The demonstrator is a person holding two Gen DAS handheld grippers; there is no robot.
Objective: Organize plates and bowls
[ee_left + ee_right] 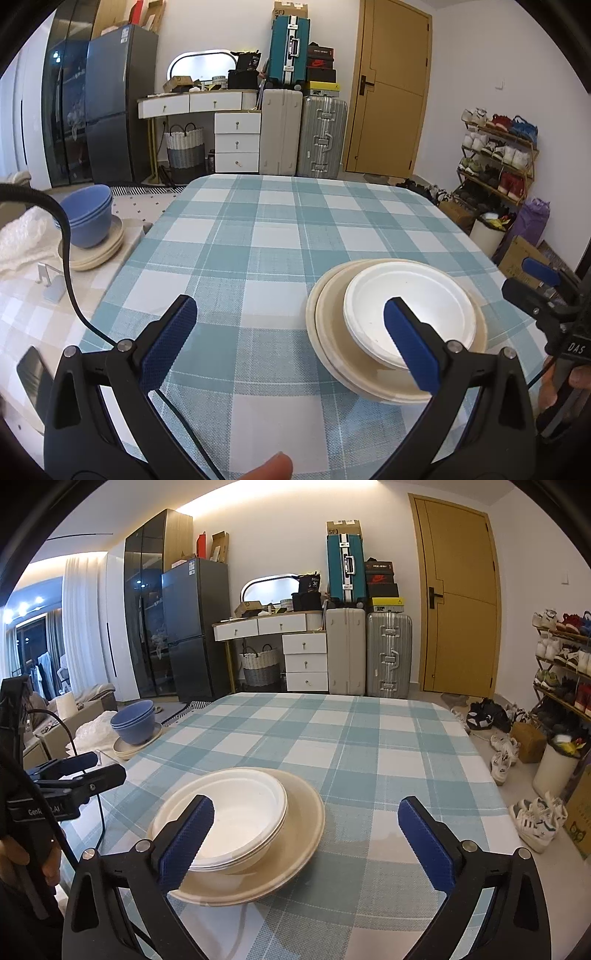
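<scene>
Checked tablecloth (369,760) bears white bowls (236,812) nested on beige plates (303,834), flanked by left gripper (290,343) and right gripper (306,838), both spread empty.

Even indoor light, sharp, fisheye-bowed dark corners.

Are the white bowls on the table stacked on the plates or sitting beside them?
Stacked on. The white bowls sit nested together, upright, on the beige plates, off-centre toward one side; both views show this.
</scene>
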